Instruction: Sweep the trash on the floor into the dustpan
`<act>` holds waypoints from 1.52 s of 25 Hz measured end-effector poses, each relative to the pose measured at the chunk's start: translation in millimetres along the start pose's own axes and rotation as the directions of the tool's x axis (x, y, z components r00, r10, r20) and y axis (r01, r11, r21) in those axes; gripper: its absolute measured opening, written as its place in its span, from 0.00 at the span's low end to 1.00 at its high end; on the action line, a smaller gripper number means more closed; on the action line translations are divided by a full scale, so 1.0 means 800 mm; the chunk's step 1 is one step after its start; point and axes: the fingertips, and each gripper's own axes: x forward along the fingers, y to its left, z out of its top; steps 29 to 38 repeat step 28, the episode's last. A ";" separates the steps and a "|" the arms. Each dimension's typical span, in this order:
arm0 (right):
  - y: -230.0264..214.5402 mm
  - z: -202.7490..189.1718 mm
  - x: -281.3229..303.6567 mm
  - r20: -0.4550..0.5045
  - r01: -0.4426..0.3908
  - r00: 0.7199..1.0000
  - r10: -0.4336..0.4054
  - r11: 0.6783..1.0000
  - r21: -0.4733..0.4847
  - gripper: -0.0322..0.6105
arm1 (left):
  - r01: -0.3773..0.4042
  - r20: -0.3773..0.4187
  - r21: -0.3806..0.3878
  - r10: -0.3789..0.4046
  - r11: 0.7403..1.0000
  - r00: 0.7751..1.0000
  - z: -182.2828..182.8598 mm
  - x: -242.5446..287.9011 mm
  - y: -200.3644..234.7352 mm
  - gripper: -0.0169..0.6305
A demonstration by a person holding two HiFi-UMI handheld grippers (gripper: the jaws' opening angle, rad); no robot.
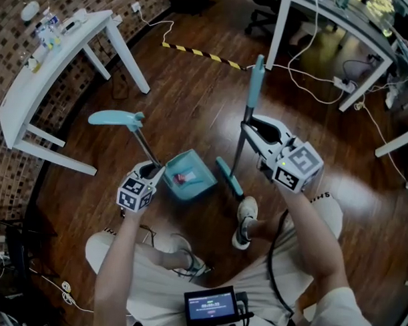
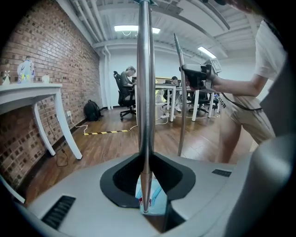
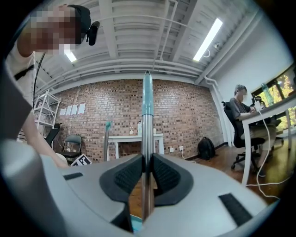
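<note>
A teal dustpan [image 1: 189, 176] sits on the wood floor with a small red and white piece of trash [image 1: 185, 178] inside it. Its metal handle [image 1: 146, 145] slants up to the left and ends in a teal grip [image 1: 117, 118]. My left gripper [image 1: 152, 165] is shut on that handle low down, the pole [image 2: 144, 92] running between its jaws above the dustpan [image 2: 152, 200]. My right gripper [image 1: 247, 125] is shut on the broom handle [image 1: 244, 130], which stands upright. The teal broom head [image 1: 229, 176] rests on the floor just right of the dustpan. The broom pole [image 3: 147, 139] fills my right gripper [image 3: 147, 173].
A white table [image 1: 54, 60] stands along the brick wall at left, white desks [image 1: 329, 23] with cables at the top right. Yellow-black tape [image 1: 201, 54] crosses the floor beyond. The person's shoes [image 1: 245, 220] stand just behind the broom head. People sit at far desks.
</note>
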 end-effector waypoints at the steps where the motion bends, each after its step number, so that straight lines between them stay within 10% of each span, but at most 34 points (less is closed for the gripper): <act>1: 0.000 0.000 0.001 0.000 0.005 1.000 -0.005 1.000 0.001 0.18 | 0.011 -0.008 0.002 -0.011 1.000 1.000 -0.011 0.004 -0.005 0.15; 17: 0.009 0.048 0.003 0.100 0.060 0.993 -0.060 0.998 -0.004 0.18 | -0.147 -0.222 -0.084 0.125 0.986 0.967 -0.162 -0.020 0.027 0.15; 20: 0.006 0.057 -0.004 0.127 0.068 0.989 -0.071 0.997 0.025 0.18 | -0.167 -0.315 -0.118 0.123 0.979 0.941 -0.195 -0.028 0.034 0.37; 38: -0.009 0.070 -0.038 0.167 0.069 0.983 -0.080 0.995 0.072 0.18 | -0.231 -0.375 -0.248 0.126 0.941 0.918 -0.180 -0.054 0.011 0.48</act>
